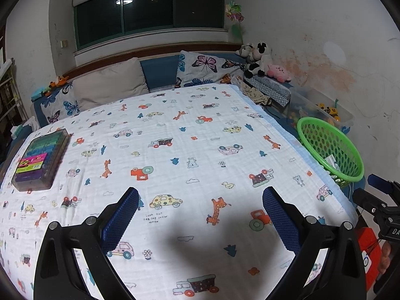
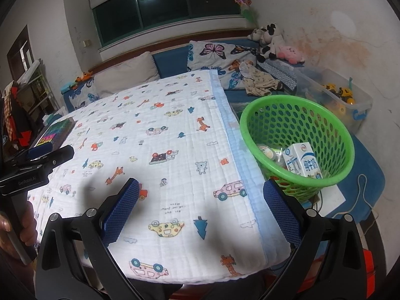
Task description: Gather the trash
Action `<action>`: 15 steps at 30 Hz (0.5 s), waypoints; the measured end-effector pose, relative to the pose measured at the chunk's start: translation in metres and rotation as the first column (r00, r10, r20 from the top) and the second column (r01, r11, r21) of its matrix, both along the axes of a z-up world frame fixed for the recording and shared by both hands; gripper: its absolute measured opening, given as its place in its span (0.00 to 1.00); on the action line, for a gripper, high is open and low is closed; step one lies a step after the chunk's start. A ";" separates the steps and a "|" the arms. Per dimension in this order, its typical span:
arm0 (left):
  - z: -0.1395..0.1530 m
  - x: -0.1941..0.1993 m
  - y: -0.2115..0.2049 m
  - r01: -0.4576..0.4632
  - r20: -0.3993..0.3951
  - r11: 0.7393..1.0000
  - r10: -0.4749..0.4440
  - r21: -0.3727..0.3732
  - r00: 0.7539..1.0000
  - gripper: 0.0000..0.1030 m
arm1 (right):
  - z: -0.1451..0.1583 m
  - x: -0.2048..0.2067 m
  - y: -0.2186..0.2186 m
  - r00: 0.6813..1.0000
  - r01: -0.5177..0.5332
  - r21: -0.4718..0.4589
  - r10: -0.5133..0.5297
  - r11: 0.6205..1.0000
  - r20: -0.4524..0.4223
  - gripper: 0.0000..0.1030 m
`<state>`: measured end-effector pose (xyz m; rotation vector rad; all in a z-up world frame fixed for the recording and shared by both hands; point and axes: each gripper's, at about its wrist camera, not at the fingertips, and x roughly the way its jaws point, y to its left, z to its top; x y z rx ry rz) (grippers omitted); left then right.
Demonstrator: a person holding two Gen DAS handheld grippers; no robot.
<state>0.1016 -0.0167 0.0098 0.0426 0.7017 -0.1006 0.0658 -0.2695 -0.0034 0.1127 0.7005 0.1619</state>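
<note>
trash seems gathered already: milk carton [image 2: 303, 160] and a few small wrappers lie in the green basket [image 2: 297, 105], just off the blanket's [image 2: 175, 130] right edge.

both my grippers hang over the blanket's near edge with jaws spread wide and nothing held, left gripper [image 1: 200, 215] toward the middle, right gripper [image 2: 201, 205] by the near right corner. i judge the collecting near done; the coloured box [image 1: 41, 160] at the left edge looks no trash. next i'd scan for leftovers before reaching.
</note>
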 end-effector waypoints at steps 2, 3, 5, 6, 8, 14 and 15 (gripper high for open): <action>0.000 -0.001 0.001 -0.002 0.000 1.000 0.002 -0.001 1.000 0.93 | 0.001 0.000 0.000 1.000 -0.003 -0.001 0.003 1.000 0.000 0.96; 0.000 -0.001 0.001 -0.002 0.000 1.000 0.002 -0.001 1.000 0.93 | 0.000 0.000 0.001 1.000 -0.004 -0.002 0.004 1.000 0.001 0.96; 0.000 -0.001 0.001 -0.001 0.000 1.000 0.001 0.000 1.000 0.93 | 0.000 -0.001 0.001 1.000 -0.006 -0.002 0.006 1.000 0.000 0.96; 0.000 -0.001 0.001 -0.002 0.000 1.000 0.002 0.001 1.000 0.93 | 0.000 -0.001 0.002 1.000 -0.006 -0.002 0.006 1.000 0.001 0.96; 0.000 -0.002 0.002 -0.002 0.001 1.000 0.002 0.000 1.000 0.93 | 0.000 -0.001 0.002 1.000 -0.006 -0.002 0.006 1.000 0.000 0.96; 0.000 -0.002 0.002 -0.003 0.002 1.000 0.003 0.001 1.000 0.93 | 0.000 -0.001 0.003 1.000 -0.009 -0.003 0.009 1.000 -0.002 0.96; 0.000 -0.002 0.002 -0.003 0.002 1.000 0.003 0.000 1.000 0.93 | 0.000 0.000 0.003 1.000 -0.009 -0.002 0.009 1.000 -0.002 0.96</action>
